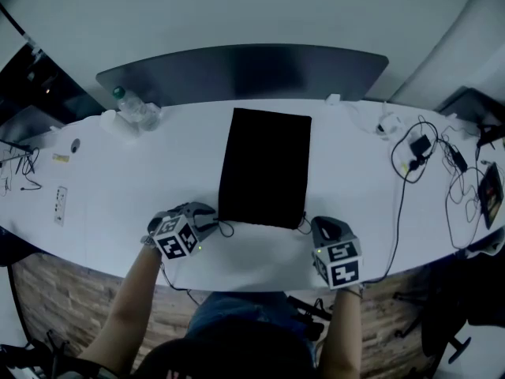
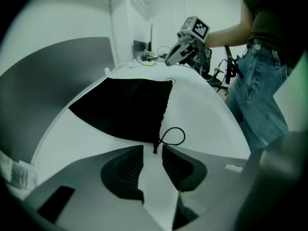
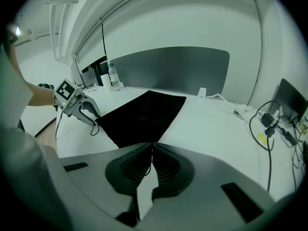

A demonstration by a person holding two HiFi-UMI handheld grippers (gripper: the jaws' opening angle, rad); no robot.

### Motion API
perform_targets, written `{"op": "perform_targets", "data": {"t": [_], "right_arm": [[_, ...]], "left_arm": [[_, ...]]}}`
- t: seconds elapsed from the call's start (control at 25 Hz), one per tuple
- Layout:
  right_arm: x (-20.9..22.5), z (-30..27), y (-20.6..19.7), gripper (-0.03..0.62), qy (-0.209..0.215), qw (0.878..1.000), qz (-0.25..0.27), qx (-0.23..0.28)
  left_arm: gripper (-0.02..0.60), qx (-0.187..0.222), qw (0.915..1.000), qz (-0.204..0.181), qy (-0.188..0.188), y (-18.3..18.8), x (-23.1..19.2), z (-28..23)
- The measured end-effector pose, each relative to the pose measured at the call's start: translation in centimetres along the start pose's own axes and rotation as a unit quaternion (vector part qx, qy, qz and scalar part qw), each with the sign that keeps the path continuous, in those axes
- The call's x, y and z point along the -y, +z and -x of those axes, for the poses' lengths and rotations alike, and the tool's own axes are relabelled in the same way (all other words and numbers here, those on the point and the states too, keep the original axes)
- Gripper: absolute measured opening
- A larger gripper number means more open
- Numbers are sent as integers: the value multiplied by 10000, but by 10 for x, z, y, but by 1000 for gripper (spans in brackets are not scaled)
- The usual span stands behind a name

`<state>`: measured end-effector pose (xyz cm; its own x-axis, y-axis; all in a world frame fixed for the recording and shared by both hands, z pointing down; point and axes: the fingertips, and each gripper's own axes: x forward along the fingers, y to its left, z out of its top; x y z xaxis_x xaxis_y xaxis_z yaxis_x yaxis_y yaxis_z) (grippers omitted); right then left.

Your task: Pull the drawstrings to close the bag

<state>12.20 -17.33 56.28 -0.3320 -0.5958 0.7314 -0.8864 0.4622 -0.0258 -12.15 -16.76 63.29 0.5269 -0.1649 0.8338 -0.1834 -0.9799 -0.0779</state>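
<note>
Head view: the black bag (image 1: 264,168) lies flat mid-table (image 1: 118,204). Your left gripper (image 1: 213,224), fingers spread, sits just near its cord loop (image 2: 172,136). Your right gripper (image 1: 316,223), fingers pressed together, sits at the bag's near right corner. A bottle (image 1: 130,106) stands far left and cables (image 1: 426,155) lie at the right.

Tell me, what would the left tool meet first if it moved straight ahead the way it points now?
Most likely the drawstring: its loose end lies right between the open left tool's tips, with the black bag's corner just behind. Depth is hard to judge.

Left tongs (image 2: 153,147) spread apart; bag's (image 2: 122,109) drawstring (image 2: 184,137) tip between them.
</note>
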Motion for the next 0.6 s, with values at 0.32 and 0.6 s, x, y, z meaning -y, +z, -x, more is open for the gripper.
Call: {"op": "perform_targets", "data": {"t": [0.32, 0.6], "right_arm": [[-6, -14, -4, -5, 217, 9996, 151, -129], [-5, -24, -19, 91, 719, 9952, 283, -597]], "left_arm": [[9, -458, 9941, -907, -386, -1, 18, -4], [5, 90, 9997, 193, -106, 8, 11, 11]]}}
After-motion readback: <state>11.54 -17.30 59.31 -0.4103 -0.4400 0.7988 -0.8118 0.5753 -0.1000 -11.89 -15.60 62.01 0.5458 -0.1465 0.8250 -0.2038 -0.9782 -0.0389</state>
